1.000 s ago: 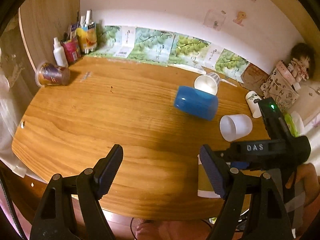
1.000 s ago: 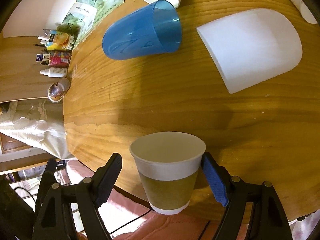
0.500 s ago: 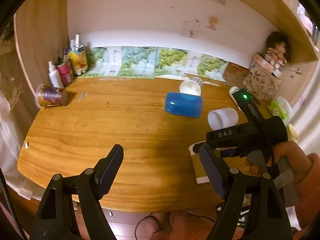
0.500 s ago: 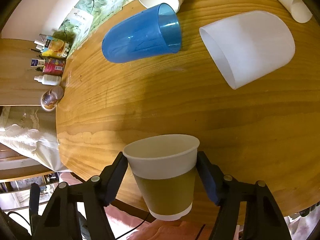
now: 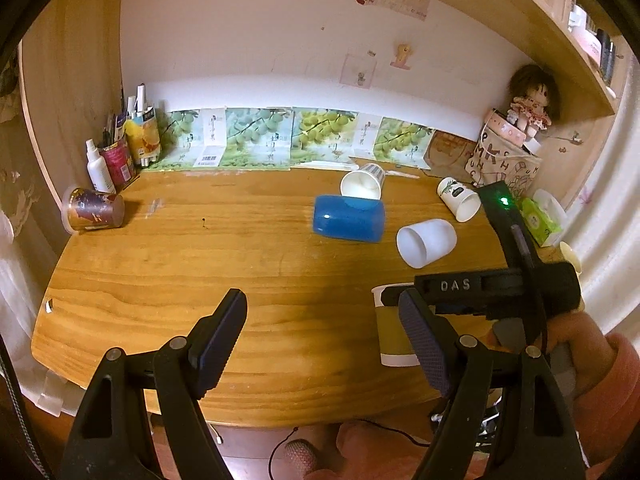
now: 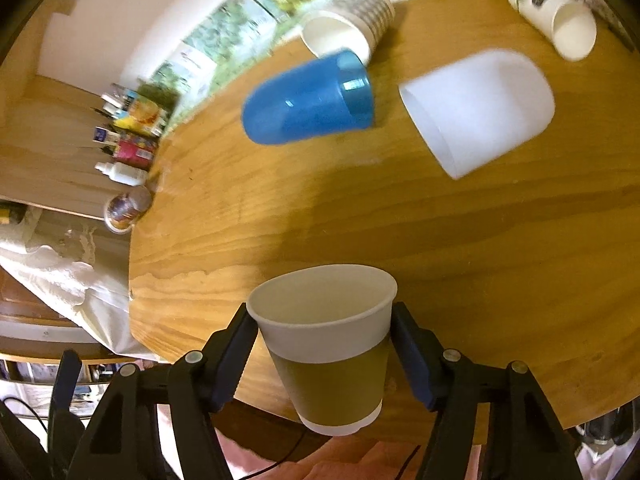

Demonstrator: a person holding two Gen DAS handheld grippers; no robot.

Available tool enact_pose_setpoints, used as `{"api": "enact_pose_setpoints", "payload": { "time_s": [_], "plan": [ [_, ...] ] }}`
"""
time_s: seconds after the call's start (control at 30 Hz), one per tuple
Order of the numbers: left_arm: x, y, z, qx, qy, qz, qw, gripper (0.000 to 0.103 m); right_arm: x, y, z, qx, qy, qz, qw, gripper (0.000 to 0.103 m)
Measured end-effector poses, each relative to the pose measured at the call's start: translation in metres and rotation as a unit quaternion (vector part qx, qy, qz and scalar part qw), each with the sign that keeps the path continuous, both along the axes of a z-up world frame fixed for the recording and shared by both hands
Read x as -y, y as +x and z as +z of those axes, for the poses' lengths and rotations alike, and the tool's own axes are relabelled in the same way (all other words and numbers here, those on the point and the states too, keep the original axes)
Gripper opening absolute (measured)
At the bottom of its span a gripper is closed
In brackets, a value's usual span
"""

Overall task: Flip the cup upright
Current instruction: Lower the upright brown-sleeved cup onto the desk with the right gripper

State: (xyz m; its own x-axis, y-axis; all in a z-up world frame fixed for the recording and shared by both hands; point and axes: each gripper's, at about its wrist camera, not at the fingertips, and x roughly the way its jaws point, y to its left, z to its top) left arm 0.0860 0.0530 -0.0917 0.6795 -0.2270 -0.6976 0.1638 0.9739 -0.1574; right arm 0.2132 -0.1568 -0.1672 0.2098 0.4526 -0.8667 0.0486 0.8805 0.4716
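Two fingers of the right gripper [image 6: 322,354] are pressed on the sides of the brown paper cup [image 6: 330,354], upright near the counter [image 6: 440,248] edge, while the left gripper [image 5: 322,338] is spread wide with nothing between, the cup on its right.

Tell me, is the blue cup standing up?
No, the blue cup is lying on its side on the wooden table, next to a tipped-over white cup.
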Motion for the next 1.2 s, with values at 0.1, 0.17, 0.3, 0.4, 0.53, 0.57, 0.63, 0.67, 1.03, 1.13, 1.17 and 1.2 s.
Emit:
{"api": "enact_pose_setpoints", "payload": {
  "time_s": [0.1,0.17,0.3,0.4,0.53,0.57,0.63,0.67,1.03,1.13,1.17,1.2],
  "plan": [
    [0.0,-0.001,0.002,0.004,-0.002,-0.002,1.0,0.081,-0.001,-0.009,0.009,0.039,-0.019,-0.003,0.999,0.067],
    [0.0,-0.001,0.003,0.007,-0.004,-0.005,1.0,0.081,-0.002,-0.014,0.012,0.059,-0.031,-0.006,0.998,0.067],
    [0.001,-0.003,0.005,0.009,-0.002,-0.007,0.9999,0.081,-0.002,-0.027,0.018,0.108,-0.051,-0.016,0.993,0.067],
    [0.0,-0.004,0.005,0.008,-0.004,-0.007,0.9999,0.081,-0.001,-0.035,0.021,0.154,-0.071,-0.028,0.985,0.066],
    [-0.001,-0.006,0.005,0.006,-0.002,-0.004,1.0,0.081,0.002,-0.046,0.021,0.22,-0.091,-0.045,0.97,0.067],
    [-0.002,-0.007,0.005,0.007,-0.002,-0.004,1.0,0.081,0.003,-0.049,0.02,0.232,-0.09,-0.046,0.967,0.066],
    [-0.002,-0.008,0.005,0.006,-0.001,-0.004,1.0,0.081,0.006,-0.052,0.019,0.257,-0.092,-0.051,0.961,0.066],
    [-0.002,-0.008,0.004,0.005,0.0,-0.004,1.0,0.081,0.006,-0.054,0.019,0.269,-0.092,-0.053,0.957,0.066],
    [-0.006,-0.012,0.004,0.003,0.009,0.008,0.9999,0.081,0.001,-0.073,0.016,0.381,-0.108,-0.052,0.917,0.066],
    [-0.006,-0.013,0.003,0.002,0.011,0.01,0.9999,0.081,0.0,-0.073,0.01,0.38,-0.106,-0.044,0.918,0.066],
    [-0.006,-0.013,0.004,0.002,0.011,0.01,0.9999,0.081,0.0,-0.072,0.008,0.381,-0.109,-0.044,0.917,0.066],
    [-0.006,-0.013,0.004,0.001,0.011,0.01,0.9999,0.081,0.0,-0.073,0.007,0.383,-0.109,-0.043,0.916,0.066]
  ]
}}
